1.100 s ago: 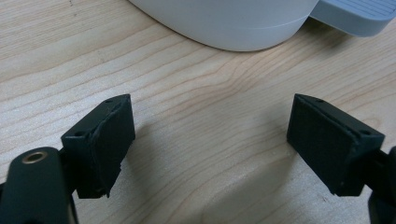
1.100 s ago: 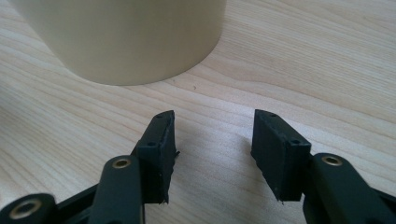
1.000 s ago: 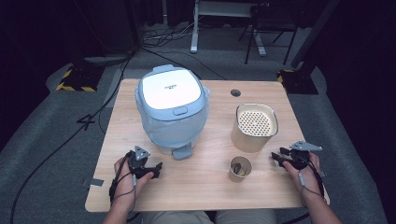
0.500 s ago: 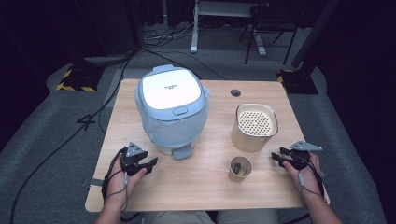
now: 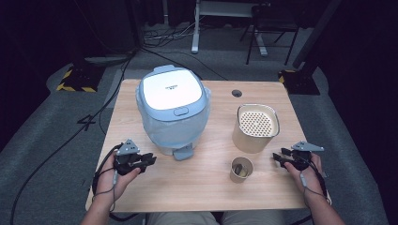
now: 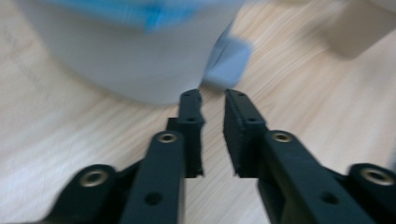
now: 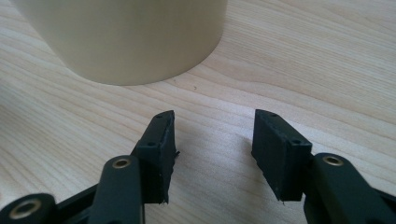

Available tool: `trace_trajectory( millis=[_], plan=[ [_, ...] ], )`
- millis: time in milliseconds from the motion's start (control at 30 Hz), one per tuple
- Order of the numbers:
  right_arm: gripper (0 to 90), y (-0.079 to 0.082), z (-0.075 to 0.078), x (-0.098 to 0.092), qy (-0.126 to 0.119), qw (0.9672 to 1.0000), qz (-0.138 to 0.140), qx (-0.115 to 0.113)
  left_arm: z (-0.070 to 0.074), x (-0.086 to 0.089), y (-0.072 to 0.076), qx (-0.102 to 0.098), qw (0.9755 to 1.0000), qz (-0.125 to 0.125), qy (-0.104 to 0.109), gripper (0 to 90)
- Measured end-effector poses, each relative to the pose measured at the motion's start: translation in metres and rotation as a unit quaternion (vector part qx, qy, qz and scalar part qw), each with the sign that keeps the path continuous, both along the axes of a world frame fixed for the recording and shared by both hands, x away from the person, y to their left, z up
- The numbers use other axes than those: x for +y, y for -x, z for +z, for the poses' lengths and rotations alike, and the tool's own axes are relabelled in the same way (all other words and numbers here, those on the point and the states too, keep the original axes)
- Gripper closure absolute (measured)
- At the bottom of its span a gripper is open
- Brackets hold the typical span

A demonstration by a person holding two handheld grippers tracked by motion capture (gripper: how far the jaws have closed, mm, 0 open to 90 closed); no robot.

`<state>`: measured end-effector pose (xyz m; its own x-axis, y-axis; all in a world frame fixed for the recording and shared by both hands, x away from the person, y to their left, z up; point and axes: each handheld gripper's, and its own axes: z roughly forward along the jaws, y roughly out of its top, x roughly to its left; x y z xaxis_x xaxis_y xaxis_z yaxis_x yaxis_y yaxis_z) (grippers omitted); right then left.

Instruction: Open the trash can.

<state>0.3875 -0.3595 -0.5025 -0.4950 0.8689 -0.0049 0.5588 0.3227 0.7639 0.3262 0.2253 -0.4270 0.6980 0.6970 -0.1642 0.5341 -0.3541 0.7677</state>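
Nearest the person, along the table's (image 5: 202, 194) front edge, the left gripper (image 5: 149, 161) sat by the front-left corner and the right gripper (image 5: 277, 158) by the front-right. The left one carried the change. Its jaws had just been closing, from wide apart down to a narrow slit with nothing between them, and it had lifted a little off the wood compared with a second ago. The right gripper had stayed put, its jaws parted over bare wood and gripping nothing.

Just beyond the left gripper's tips stood the rice cooker (image 5: 172, 110), left of the table's middle. Its lid was down and the grey tab (image 5: 182, 153) at its foot faced the front edge. The narrowed jaws pointed at that tab without touching it. I took the closing and the lift as a readying of the gripper for the cooker, so no work on it had begun.

On the right half, a small cup (image 5: 241, 168) stood near the front. Behind it was a beige canister (image 5: 255, 126) with a perforated top. Farther still, a cable hole (image 5: 237, 93) lay near the back edge.
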Motion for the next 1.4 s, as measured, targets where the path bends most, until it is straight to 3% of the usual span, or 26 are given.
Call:
trace_trajectory(
  millis=[33,67,167,233,267,333,433,467,500,533,567,600,633,667,767,833,900,933,967,1267,1300,1400],
  plan=[
    [49.6,0.000,0.000,0.000,0.000,1.0000,0.000,0.000,0.014,0.000,-0.001,-0.012,0.9998,-0.015,0.005,83.6],
    [49.6,0.000,0.000,0.000,0.000,1.0000,0.000,0.000,0.014,0.000,-0.001,-0.012,0.9998,-0.015,0.005,85.8],
    [49.6,0.000,0.000,0.000,0.000,1.0000,0.000,0.000,0.034,-0.001,-0.002,-0.022,0.9983,-0.042,0.033,89.8],
    [49.6,0.000,0.000,0.000,0.000,1.0000,0.000,0.000,0.048,-0.002,-0.002,-0.032,0.9956,-0.068,0.057,90.0],
    [49.6,0.000,0.000,0.000,0.000,1.0000,0.000,0.000,0.048,-0.002,-0.002,-0.032,0.9956,-0.068,0.057,90.0],
    [49.6,0.000,0.000,0.000,0.000,1.0000,0.000,0.000,0.063,-0.002,-0.003,-0.043,0.9921,-0.089,0.076,90.0],
    [49.6,0.000,0.000,0.000,0.000,1.0000,0.000,0.000,0.071,-0.003,-0.003,-0.051,0.9899,-0.103,0.083,90.0],
    [49.6,0.000,0.000,0.000,0.000,1.0000,0.000,0.000,0.075,-0.003,-0.003,-0.055,0.9887,-0.109,0.087,90.0],
    [49.6,0.000,0.000,0.000,0.000,1.0000,0.000,0.000,0.084,-0.003,-0.003,-0.065,0.9860,-0.119,0.097,90.0],
    [49.6,0.000,0.000,0.000,0.000,1.0000,0.000,0.000,0.084,-0.003,-0.003,-0.065,0.9860,-0.119,0.097,90.0],
    [49.6,0.000,0.000,0.000,0.000,1.0000,0.000,0.000,0.094,-0.005,-0.003,-0.076,0.9831,-0.125,0.111,90.0],
    [49.6,0.000,0.000,0.000,0.000,1.0000,0.000,0.000,0.094,-0.005,-0.003,-0.076,0.9831,-0.125,0.111,90.0],
    [49.6,0.000,0.000,0.000,0.000,1.0000,0.000,0.000,0.104,-0.007,-0.005,-0.086,0.9797,-0.130,0.126,90.0],
    [49.6,0.000,0.000,0.000,0.000,1.0000,0.000,0.000,0.104,-0.007,-0.005,-0.086,0.9797,-0.130,0.126,90.0],
    [49.6,0.000,0.000,0.000,0.000,1.0000,0.000,0.000,0.121,-0.012,-0.013,-0.104,0.9740,-0.145,0.139,90.0],
    [49.6,0.000,0.000,0.000,0.000,1.0000,0.000,0.000,0.125,-0.014,-0.016,-0.107,0.9733,-0.147,0.139,90.0],
    [49.6,0.000,0.000,0.000,-0.001,1.0000,0.000,0.000,0.131,-0.017,-0.021,-0.109,0.9744,-0.146,0.132,90.0],
    [49.6,0.000,0.000,0.000,0.000,1.0000,0.000,0.000,0.137,-0.022,-0.025,-0.111,0.9768,-0.138,0.121,90.0],
    [49.6,0.000,0.000,0.000,0.000,1.0000,0.000,0.000,0.140,-0.023,-0.027,-0.112,0.9769,-0.137,0.120,90.0],
    [49.6,0.000,0.000,0.000,0.000,1.0000,0.000,0.000,0.155,-0.039,-0.044,-0.122,0.9745,-0.145,0.120,90.0],
    [49.6,0.000,0.000,0.000,-0.001,1.0000,0.000,0.000,0.157,-0.043,-0.049,-0.122,0.9771,-0.139,0.105,90.0],
    [49.6,0.000,0.000,0.000,-0.001,1.0000,0.000,0.000,0.157,-0.047,-0.052,-0.121,0.9793,-0.134,0.092,90.0]
  ],
)
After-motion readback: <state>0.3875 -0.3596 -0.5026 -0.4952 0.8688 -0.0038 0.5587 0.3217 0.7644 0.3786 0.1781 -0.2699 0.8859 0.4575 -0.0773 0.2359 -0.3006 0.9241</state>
